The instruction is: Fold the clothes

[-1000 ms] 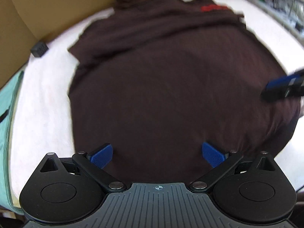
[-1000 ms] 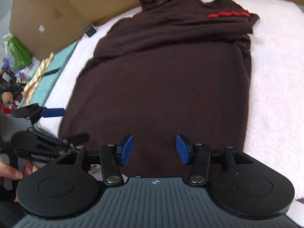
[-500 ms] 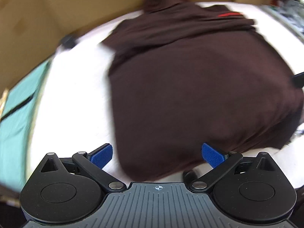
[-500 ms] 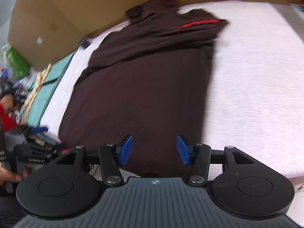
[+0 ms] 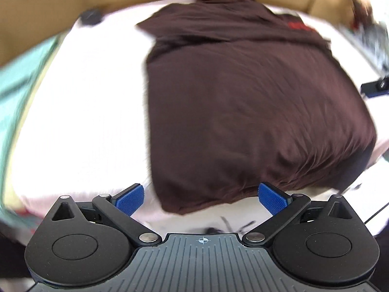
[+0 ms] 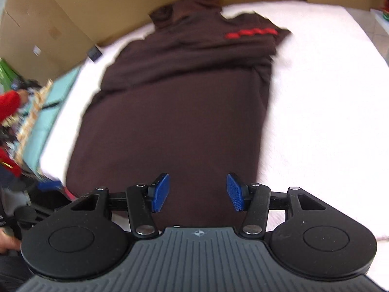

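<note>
Both my grippers hang open over the near hem of a dark brown shirt, holding nothing.

My left gripper [image 5: 201,198] has its blue fingers [image 5: 130,199] spread wide, with the shirt's near left corner lying between them and the hem just beyond the tips. My right gripper [image 6: 198,193] has its fingers [image 6: 160,192] parted too, though less widely, over the hem near the shirt's right edge. The shirt [image 6: 180,112] lies flat on a white padded surface [image 6: 321,112], collar at the far end and sleeves folded across the chest, a red stripe [image 6: 251,33] showing on the upper one. Cardboard [image 6: 102,2] stands behind the surface, a small dark object [image 6: 94,54] sits near the far left corner, and a teal cloth [image 6: 48,119] lies along the left side.
</note>
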Available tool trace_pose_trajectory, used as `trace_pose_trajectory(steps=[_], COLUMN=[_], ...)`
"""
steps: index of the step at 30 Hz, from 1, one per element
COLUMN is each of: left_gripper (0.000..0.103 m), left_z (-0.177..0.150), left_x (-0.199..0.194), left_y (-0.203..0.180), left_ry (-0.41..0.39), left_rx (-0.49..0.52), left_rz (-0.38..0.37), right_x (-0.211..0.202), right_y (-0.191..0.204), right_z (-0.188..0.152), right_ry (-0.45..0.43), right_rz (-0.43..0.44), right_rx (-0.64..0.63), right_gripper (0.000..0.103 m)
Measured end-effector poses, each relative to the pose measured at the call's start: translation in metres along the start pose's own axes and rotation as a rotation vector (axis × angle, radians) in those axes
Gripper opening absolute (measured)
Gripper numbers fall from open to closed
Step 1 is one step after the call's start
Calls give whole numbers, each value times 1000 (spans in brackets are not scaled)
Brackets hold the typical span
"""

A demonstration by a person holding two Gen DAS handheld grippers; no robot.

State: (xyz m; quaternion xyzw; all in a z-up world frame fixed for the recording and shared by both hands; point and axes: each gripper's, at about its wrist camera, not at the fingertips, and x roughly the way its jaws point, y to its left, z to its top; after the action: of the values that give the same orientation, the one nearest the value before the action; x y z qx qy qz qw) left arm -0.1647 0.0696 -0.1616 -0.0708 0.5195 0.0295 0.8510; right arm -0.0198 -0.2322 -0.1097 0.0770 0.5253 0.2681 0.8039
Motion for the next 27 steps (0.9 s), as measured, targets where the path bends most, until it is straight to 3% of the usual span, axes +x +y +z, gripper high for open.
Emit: trace_pose_trajectory(steps=[2,6,9,13,19,24,26,27], left_gripper=[103,103,103,101,94,73,54,50], left_z=[-2,-11,-13,-15,-18,-19,-18,-17], left_x=[1,12,20,30,44,55,58,58], left_y=[14,17,20,25,32,30,26,25], left_ry=[22,66,59,42,17,23,28,28], left_rx=[-30,34,-11,-54,-118,-118,-99,-97], left_rz=[-25,-45,-89,-94,-101,-78,-48,-38], right_x=[0,8,17,28,26,22,20,18], right_y=[4,16,26,39,42,37,36,35], right_z=[9,30,40,49,48,44,41,40], right_ry=[-2,0,10,41,95,109,108,107], right_rz=[1,10,39,70,99,97,103,106], right_rx=[-7,-42,-79,-131,-217,-242,-250,-252], right_gripper=[58,58,60,67,67,68,69,69])
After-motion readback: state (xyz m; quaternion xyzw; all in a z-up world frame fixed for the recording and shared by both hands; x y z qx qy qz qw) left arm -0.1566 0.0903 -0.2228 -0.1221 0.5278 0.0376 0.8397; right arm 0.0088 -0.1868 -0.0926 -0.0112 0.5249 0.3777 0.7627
